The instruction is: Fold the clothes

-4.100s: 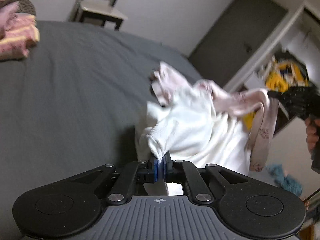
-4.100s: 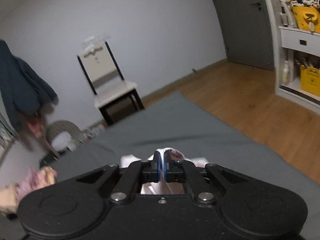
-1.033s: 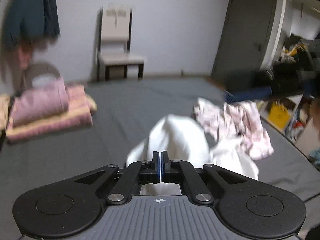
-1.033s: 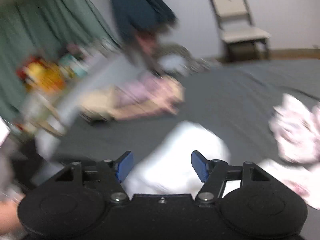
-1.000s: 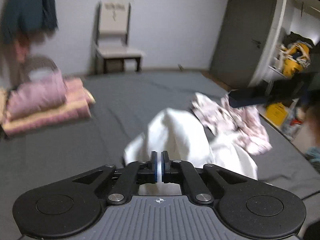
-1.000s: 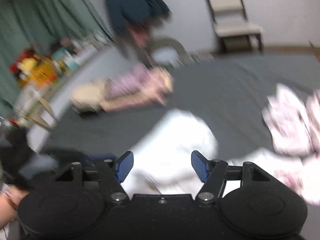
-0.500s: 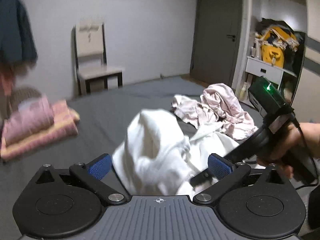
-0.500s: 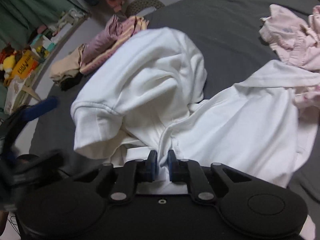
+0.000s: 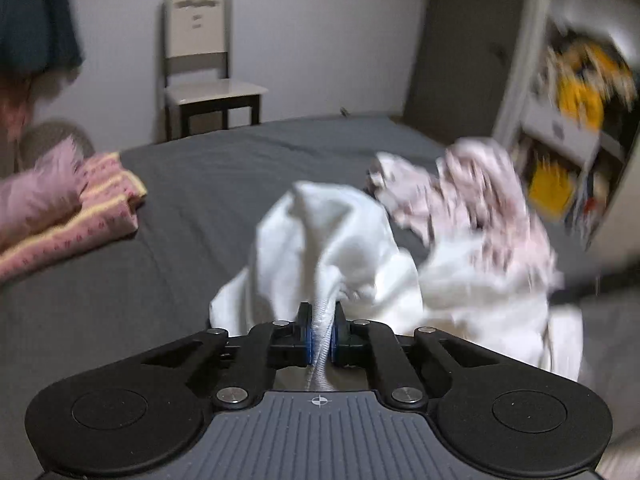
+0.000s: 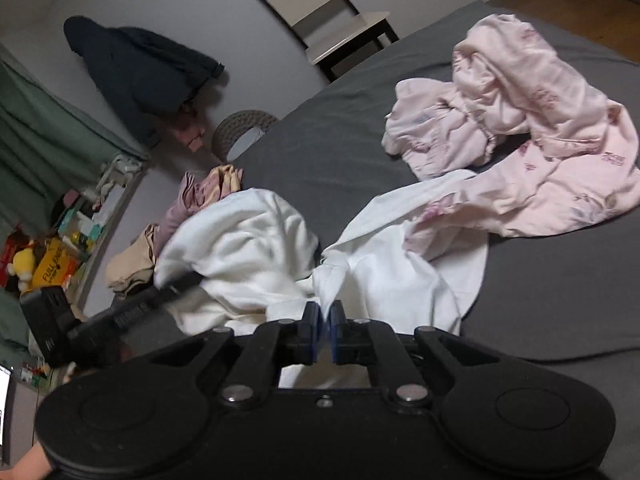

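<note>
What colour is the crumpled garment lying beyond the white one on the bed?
Pale pink with a faint floral print; the pink garment shows best in the right wrist view.

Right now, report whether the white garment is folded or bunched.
Bunched, not folded: the white garment lies in crumpled heaps on the bed, pinched by both tongs.

We are seeing grey bed (image 10: 540, 300) carrying crumpled white garment (image 10: 248, 248), pink floral garment (image 10: 520, 120) beside and overlapping it, folded pink stack (image 9: 60, 208) lying well apart.
</note>
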`<state>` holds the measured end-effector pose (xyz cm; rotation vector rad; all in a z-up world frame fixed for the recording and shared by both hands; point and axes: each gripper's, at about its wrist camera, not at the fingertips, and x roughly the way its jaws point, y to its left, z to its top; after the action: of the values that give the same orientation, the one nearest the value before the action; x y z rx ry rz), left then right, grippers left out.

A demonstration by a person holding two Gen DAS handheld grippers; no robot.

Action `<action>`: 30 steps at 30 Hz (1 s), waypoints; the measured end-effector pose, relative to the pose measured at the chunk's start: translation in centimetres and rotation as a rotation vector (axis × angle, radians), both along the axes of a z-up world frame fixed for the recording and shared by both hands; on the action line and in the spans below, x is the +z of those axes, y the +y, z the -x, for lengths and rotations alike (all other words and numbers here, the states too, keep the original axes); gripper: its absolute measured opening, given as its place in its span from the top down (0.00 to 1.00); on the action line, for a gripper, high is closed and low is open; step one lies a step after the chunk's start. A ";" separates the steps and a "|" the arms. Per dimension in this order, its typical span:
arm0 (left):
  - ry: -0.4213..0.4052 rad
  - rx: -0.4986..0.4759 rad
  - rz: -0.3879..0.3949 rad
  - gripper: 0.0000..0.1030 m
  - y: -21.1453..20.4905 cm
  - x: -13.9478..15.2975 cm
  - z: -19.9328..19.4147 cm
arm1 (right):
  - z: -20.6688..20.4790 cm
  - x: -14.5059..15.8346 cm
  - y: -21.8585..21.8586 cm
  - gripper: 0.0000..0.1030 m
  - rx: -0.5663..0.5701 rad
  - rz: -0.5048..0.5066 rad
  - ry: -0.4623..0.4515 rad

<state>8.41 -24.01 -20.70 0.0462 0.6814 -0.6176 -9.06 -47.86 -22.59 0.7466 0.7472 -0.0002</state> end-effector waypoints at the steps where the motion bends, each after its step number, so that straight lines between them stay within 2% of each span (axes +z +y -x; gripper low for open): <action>1: 0.011 0.022 0.035 0.93 0.4 0.1 -0.6 | 0.2 0.2 -0.3 0.94 -0.011 -0.012 -0.016; 4: 0.025 0.077 0.111 0.93 2.0 1.2 -2.2 | 0.5 1.4 -0.9 0.94 -0.040 -0.037 -0.083; 7: 0.019 0.131 0.164 0.93 4.0 2.8 -3.6 | -0.2 4.1 -1.8 0.94 -0.053 -0.009 -0.170; 10: -0.030 0.187 0.209 0.93 6.2 5.5 -4.6 | -1.5 7.6 -2.5 0.94 -0.073 0.009 -0.263; 13: -0.099 0.234 0.250 0.93 8.4 8.6 -5.0 | -1.8 11.3 -2.7 0.97 -0.118 0.080 -0.408; 15: -0.171 0.260 0.278 0.93 9.9 11.1 -4.4 | -0.9 12.6 -3.0 0.97 -0.165 0.099 -0.492; 16: -0.193 0.275 0.294 0.93 10.6 11.8 -3.9 | -0.6 12.5 -3.1 0.97 -0.178 0.097 -0.492; 18: -0.193 0.275 0.298 0.93 11.6 11.5 -2.8 | -0.8 11.0 -3.1 0.96 -0.171 0.088 -0.420; 20: -0.192 0.276 0.301 0.93 12.6 11.2 -1.6 | -2.0 8.1 -2.9 0.93 -0.124 0.054 -0.297; 22: -0.190 0.276 0.298 0.93 13.5 10.7 -0.5 | -3.6 5.1 -1.7 0.91 -0.085 0.090 -0.169; 25: -0.131 0.266 0.239 0.93 13.0 7.4 0.7 | -6.0 1.5 0.2 0.62 -0.012 0.148 0.028; 26: -0.105 0.264 0.239 0.93 12.9 6.6 1.0 | -6.6 0.7 0.9 0.62 0.008 0.161 0.075; 28: -0.082 0.256 0.229 0.93 12.7 5.3 1.8 | -7.4 0.7 2.0 0.59 0.043 0.188 0.078; 30: -0.089 0.237 0.202 0.93 12.1 4.5 2.9 | -8.8 1.8 3.6 0.51 0.085 0.249 0.045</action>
<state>5.55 -11.87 -16.15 -0.1916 0.5265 -0.4509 -0.31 -44.28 -20.77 0.4789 0.8046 -0.0324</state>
